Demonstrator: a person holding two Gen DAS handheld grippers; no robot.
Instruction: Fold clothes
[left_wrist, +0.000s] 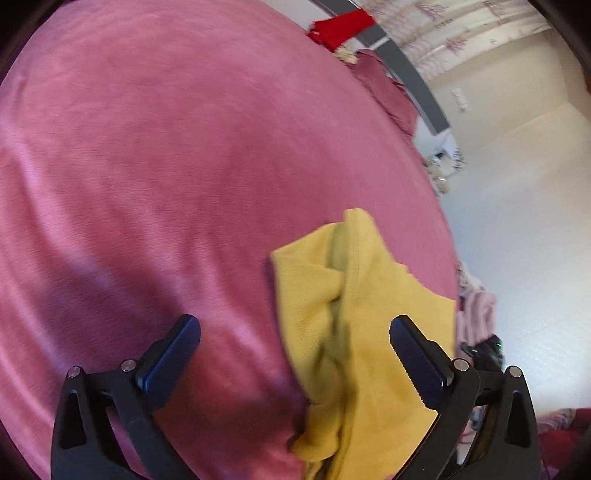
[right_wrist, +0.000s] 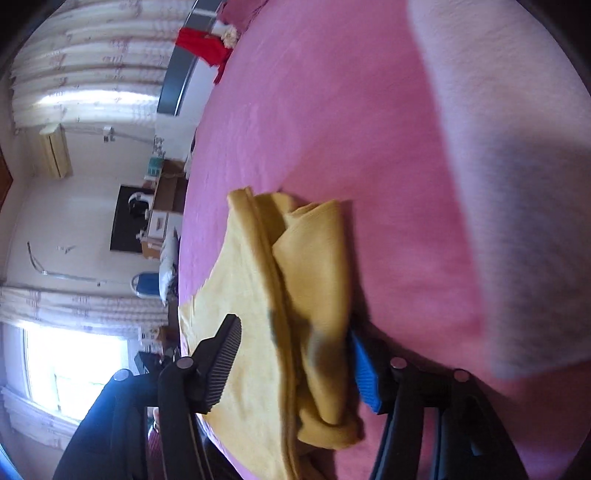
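Left wrist view shows a crumpled mustard-yellow knit garment (left_wrist: 354, 332) lying bunched on a pink plush bedspread (left_wrist: 166, 166), with its folds running between the fingers and out past the tip of the right-hand finger. The left gripper (left_wrist: 295, 325) stands wide apart over it and pinches nothing; its left-hand finger sits over bare bedspread. Beyond the fingertips, at the far edge of the bed, a red cloth (left_wrist: 341, 27) hangs by a dark grey curved headboard (left_wrist: 413, 74).

From the right wrist, the same garment (right_wrist: 295, 295) fills the gap of the right gripper (right_wrist: 295, 336), whose jaws are also spread wide and not closed on the cloth. A thick fold rests against the blue-padded finger. A blurred pale grey fabric (right_wrist: 517, 184) lies off to the right of the gripper on the bedspread (right_wrist: 332, 110).
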